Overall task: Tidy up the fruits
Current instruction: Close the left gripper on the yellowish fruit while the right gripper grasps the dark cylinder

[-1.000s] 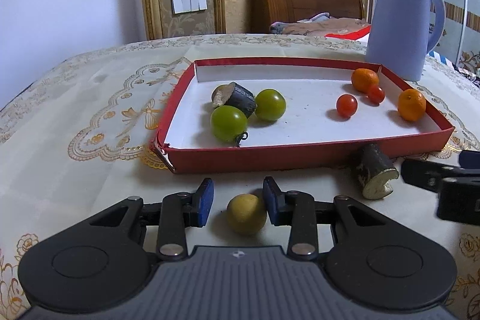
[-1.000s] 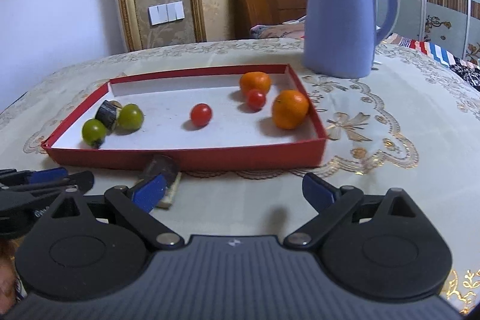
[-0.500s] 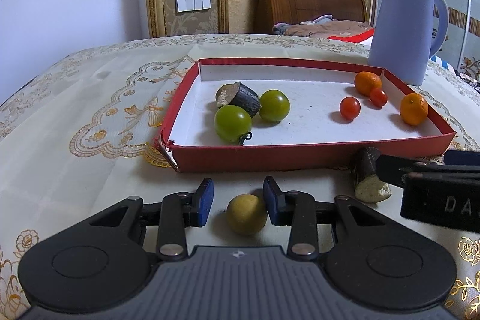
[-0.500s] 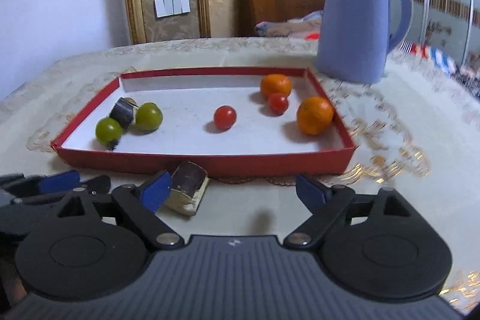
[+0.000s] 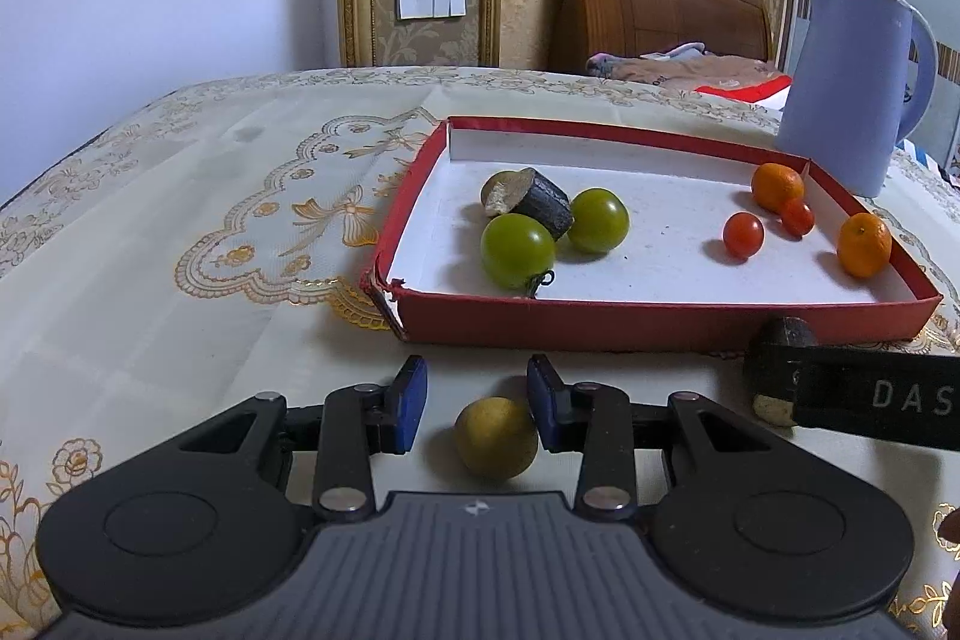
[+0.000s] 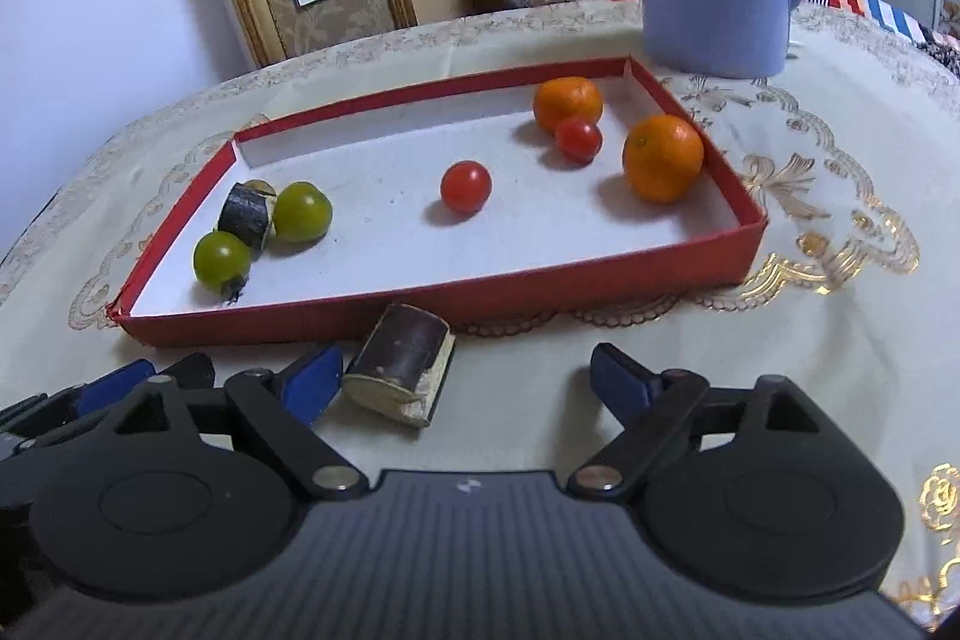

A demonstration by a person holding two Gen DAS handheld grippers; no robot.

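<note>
Right gripper (image 6: 462, 382) has closed in on the dark cut chunk (image 6: 399, 361), fingers wide open; left gripper (image 5: 477, 403) brackets the yellow fruit (image 5: 495, 437) unclamped on the bench, so next I squeeze and lift into red tray (image 5: 660, 325).

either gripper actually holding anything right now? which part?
Nothing held. The left gripper is open around the yellow fruit on the tablecloth, one pad at most touching. The right gripper is open, the dark cut piece by its left finger.
</note>
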